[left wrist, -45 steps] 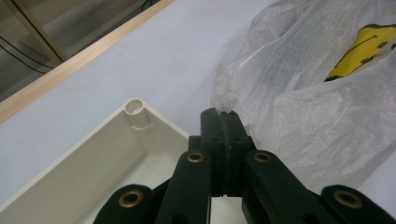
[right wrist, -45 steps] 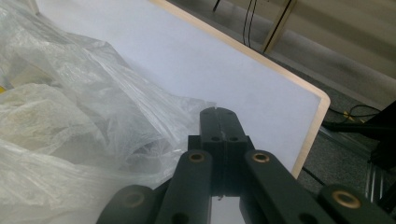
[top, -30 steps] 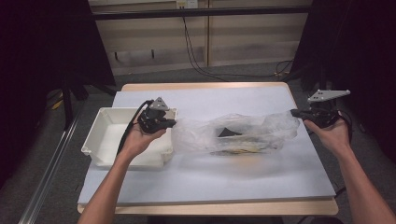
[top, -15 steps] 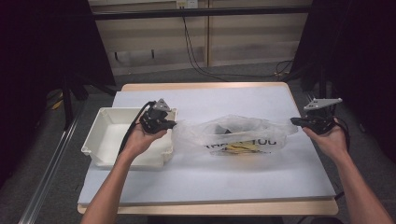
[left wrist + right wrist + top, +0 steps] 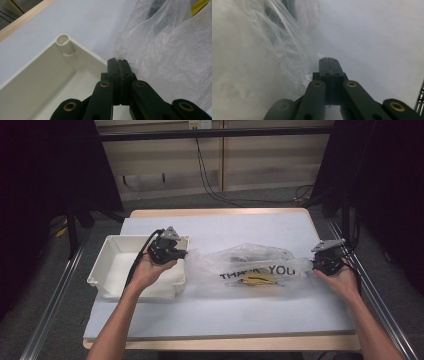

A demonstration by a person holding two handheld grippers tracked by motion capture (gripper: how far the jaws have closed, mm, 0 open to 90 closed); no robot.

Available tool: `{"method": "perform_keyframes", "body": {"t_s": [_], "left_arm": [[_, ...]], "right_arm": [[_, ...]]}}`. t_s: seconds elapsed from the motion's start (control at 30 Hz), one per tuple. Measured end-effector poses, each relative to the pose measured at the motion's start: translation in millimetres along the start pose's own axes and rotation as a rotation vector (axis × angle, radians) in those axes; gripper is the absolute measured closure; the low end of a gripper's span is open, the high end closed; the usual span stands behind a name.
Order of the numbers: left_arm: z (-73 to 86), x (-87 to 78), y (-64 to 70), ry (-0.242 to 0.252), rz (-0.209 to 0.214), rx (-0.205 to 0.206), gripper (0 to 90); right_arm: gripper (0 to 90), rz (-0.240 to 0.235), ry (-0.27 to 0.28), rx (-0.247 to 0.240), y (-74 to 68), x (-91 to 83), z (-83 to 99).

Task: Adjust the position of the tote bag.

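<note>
A clear plastic bag (image 5: 250,265) printed "THANK YOU" lies stretched across the white table top (image 5: 225,315). Inside it are a yellow item (image 5: 256,280) and something dark (image 5: 252,251). My left gripper (image 5: 183,253) is shut at the bag's left end, over the right rim of a white tub (image 5: 112,270). In the left gripper view the shut jaws (image 5: 119,61) meet the crinkled bag (image 5: 170,50) at their tips. My right gripper (image 5: 314,264) is shut at the bag's right end. In the right gripper view the bag's film (image 5: 262,50) runs in to the shut jaws (image 5: 331,60) from the left.
The white tub (image 5: 50,82) holds nothing that I can see and stands at the table's left side. Cables (image 5: 210,165) hang down the wall behind the table. Metal rails (image 5: 55,300) run along both sides of the table.
My right gripper has come down and nearer with its end of the bag. The bag has dropped from a raised bunch to lie flat, and its print now reads. The left gripper has stayed put.
</note>
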State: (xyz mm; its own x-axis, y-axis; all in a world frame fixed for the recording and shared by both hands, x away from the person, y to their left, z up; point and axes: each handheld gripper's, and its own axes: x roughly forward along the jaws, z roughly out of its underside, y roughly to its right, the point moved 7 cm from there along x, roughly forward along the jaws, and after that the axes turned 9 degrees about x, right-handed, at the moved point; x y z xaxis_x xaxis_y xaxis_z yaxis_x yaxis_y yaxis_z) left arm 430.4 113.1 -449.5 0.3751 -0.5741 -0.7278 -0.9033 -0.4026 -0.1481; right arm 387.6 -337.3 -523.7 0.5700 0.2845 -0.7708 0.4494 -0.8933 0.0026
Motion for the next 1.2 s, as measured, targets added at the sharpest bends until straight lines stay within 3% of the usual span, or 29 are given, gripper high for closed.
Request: {"method": "perform_keyframes", "body": {"t_s": [0.1,0.17,0.2,0.23,0.3,0.4,0.53,0.73,0.97,1.1,1.2], "left_arm": [[-0.8,-3.1,1.1,-0.008,-0.007,0.021,90.0],[-2.5,-6.4,0.3,0.015,-0.010,0.012,86.9],[-5.0,-6.7,1.6,0.053,-0.014,-0.024,83.8],[-5.9,-9.5,1.5,0.061,-0.013,-0.026,82.4],[-7.4,-13.6,2.1,0.075,-0.012,-0.032,76.0],[-9.4,-22.6,2.9,0.100,-0.026,-0.032,68.6],[-12.0,-35.5,7.0,0.155,-0.029,-0.041,60.6],[-10.8,-51.4,11.7,0.204,-0.029,-0.052,50.8],[-13.3,-67.8,27.6,0.290,-0.042,-0.043,49.1],[-24.3,-78.3,38.1,0.337,-0.060,-0.012,52.4],[-33.9,-86.7,40.2,0.372,-0.049,-0.022,51.2]], "right_arm": [[90.0,0.012,0.009,-0.004,-1.2,0.0,-2.5],[90.0,-0.019,0.045,0.008,-2.0,-5.2,-7.9],[90.0,-0.032,0.062,0.018,-3.0,-9.5,-10.9],[90.0,-0.043,0.085,0.017,-3.4,-13.9,-14.8],[81.8,-0.057,0.122,0.034,-5.1,-22.3,-21.8],[76.7,-0.067,0.174,0.029,-6.6,-37.0,-32.6],[68.3,-0.105,0.214,0.029,-12.1,-54.3,-40.6],[60.1,-0.105,0.257,0.043,-12.6,-74.6,-41.4],[55.7,-0.148,0.323,0.056,-18.3,-98.3,-35.3],[55.7,-0.180,0.349,0.036,-33.7,-111.2,-34.7],[56.1,-0.204,0.353,0.009,-48.0,-117.5,-38.0]]}}
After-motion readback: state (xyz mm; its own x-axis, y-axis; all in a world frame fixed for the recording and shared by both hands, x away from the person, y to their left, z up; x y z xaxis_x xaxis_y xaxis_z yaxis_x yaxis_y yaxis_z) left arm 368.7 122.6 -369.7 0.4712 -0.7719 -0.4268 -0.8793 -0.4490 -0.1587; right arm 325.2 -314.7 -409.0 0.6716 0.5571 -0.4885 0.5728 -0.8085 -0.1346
